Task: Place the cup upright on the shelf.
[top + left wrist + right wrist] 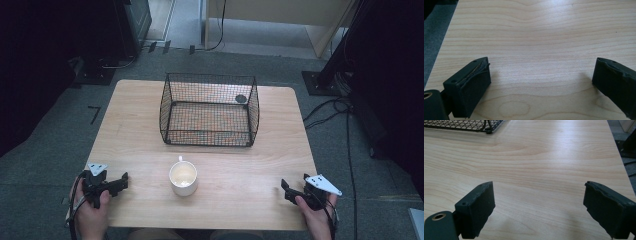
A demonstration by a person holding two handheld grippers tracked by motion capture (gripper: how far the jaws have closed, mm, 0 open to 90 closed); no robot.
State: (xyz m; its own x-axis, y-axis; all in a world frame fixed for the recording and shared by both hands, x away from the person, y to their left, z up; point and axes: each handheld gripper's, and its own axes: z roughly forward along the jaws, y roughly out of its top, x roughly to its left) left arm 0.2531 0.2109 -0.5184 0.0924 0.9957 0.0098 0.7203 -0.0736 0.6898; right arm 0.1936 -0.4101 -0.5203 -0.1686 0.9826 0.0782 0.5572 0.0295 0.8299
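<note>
We kept the left gripper [120, 182] and right gripper [286, 189] gaping, empty, at the wooden table's [260, 165] near corners. The cup [183, 178] stood between them, before the basket [209, 110]. Grey carpet [45, 165] surrounded us.

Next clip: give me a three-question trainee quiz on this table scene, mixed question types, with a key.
1. True or false: the white mug sits inside the wire basket.
2. Multiple choice: the left tool is A) shut on the mug, B) open with nothing between its jaws, C) gripping the basket rim.
3. Short answer: which lies nearer the person's edge of the table, the mug or the basket?

Key:
1. False. The mug stands on the bare table in front of the basket.
2. B. The right tool is open in the same way, with bare wood between its jaws.
3. The mug.
</note>
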